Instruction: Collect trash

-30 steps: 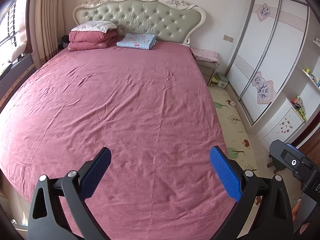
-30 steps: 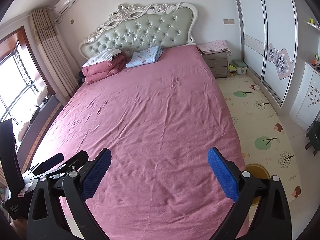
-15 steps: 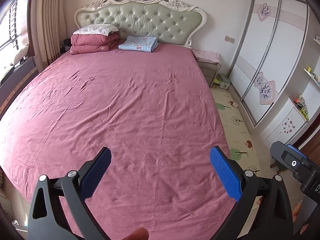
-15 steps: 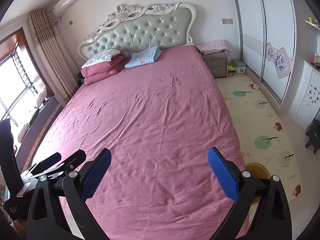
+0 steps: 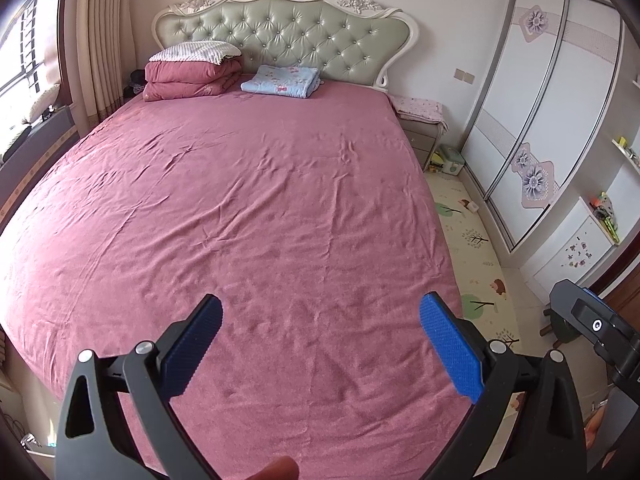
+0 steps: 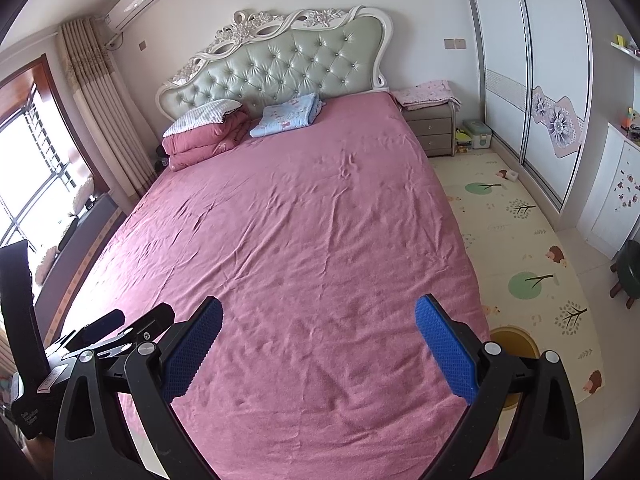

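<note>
**Both grippers raised over the bed; no trash in sight on the sheet**

Over the last second my left gripper [image 5: 320, 344] tips back a little: the headboard [image 5: 280, 36] sits lower in its view than before, and a fingertip [image 5: 280, 470] now shows at the bottom edge. My right gripper [image 6: 318, 344] barely shifts. I judge this as framing the room, not reaching.

My fingers are spread wide on both sides, blue pads [image 5: 450, 346] well apart, nothing between them.

Trash: I find none on the pink sheet [image 5: 240, 220], which lies flat with light creases. A folded quilt [image 5: 188, 80] and a blue blanket [image 5: 280, 80] lie at the head. The one likely candidate is a small pale object [image 6: 511, 176] on the play mat [image 6: 516, 240] near the wardrobe [image 6: 520, 80]; too small to identify. No bin identified, though a yellow round shape [image 6: 514, 344] shows beside the bed foot.

This fits either a search under way or a sheet already cleared.
</note>
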A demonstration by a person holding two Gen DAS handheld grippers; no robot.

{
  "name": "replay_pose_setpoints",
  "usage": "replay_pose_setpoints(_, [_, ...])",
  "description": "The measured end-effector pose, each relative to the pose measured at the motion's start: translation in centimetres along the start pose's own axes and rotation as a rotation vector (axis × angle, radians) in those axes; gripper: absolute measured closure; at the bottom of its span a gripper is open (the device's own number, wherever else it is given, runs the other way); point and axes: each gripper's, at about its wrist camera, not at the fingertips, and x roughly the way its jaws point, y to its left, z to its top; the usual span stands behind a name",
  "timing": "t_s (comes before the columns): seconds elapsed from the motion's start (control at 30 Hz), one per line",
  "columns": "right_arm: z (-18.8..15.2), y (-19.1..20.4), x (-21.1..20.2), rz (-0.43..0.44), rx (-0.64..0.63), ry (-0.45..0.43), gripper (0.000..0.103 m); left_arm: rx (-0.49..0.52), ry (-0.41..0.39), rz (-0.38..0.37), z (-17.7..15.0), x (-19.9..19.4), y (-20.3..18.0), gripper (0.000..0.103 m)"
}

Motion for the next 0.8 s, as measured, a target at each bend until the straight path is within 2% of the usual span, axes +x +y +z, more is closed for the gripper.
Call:
replay_pose_setpoints(0.63, [-0.37, 0.29, 0.06, 0.004, -0.012, 0.004, 0.009, 0.000, -0.006, 0.003, -0.28, -0.11, 0.28, 0.004])
replay_pose_setpoints(0.77, [-0.45, 0.35, 0.01, 0.002, -0.012, 0.001, 0.009, 0.023, -0.024, 0.101, -0.24, -0.46, 0.00, 0.004])
replay_pose_setpoints(0.8, [-0.48, 0.33, 0.00, 0.003, -0.011, 0.001, 0.009, 0.029, -0.027, 0.099, -0.21, -0.54, -0.02, 0.004])
